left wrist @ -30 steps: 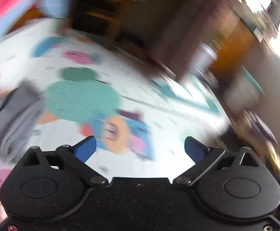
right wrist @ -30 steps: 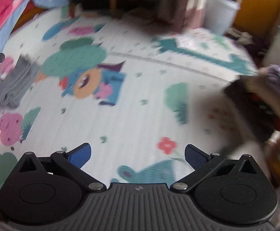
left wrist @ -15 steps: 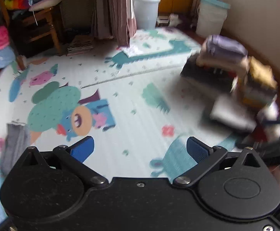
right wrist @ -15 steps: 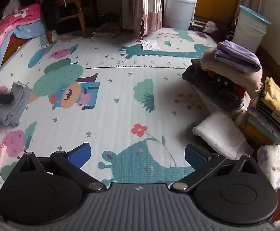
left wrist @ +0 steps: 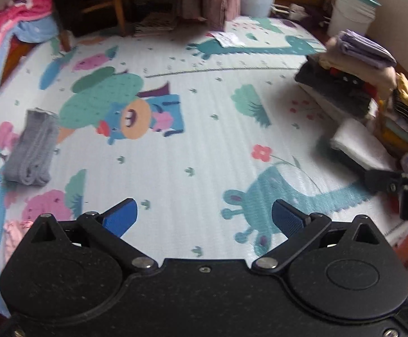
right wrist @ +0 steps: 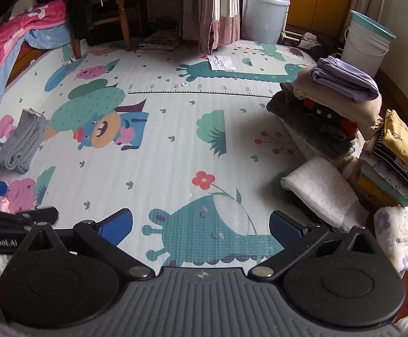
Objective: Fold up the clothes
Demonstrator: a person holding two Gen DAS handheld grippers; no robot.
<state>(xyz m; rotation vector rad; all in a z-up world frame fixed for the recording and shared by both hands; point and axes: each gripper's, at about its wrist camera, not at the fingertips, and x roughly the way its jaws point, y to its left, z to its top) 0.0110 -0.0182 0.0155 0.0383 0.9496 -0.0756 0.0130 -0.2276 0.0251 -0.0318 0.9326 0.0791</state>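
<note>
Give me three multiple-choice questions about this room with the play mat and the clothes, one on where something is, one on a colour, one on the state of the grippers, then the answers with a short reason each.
1. Where does the folded grey garment lie?
A. On the left part of the play mat
B. On top of the right-hand clothes stack
C. On the wooden chair

2. What colour is the folded piece on top of the tall pile of clothes?
A. Red
B. Pale purple
C. Green

3. How do the left gripper and right gripper stand?
A. Both shut on cloth
B. One open, one shut
C. Both open and holding nothing

Answers:
1. A, it rests flat on the mat near the left edge, apart from the piles.
2. B, the purple piece sits uppermost on a beige one.
3. C, each view shows blue fingers spread wide with only mat between them.
</note>
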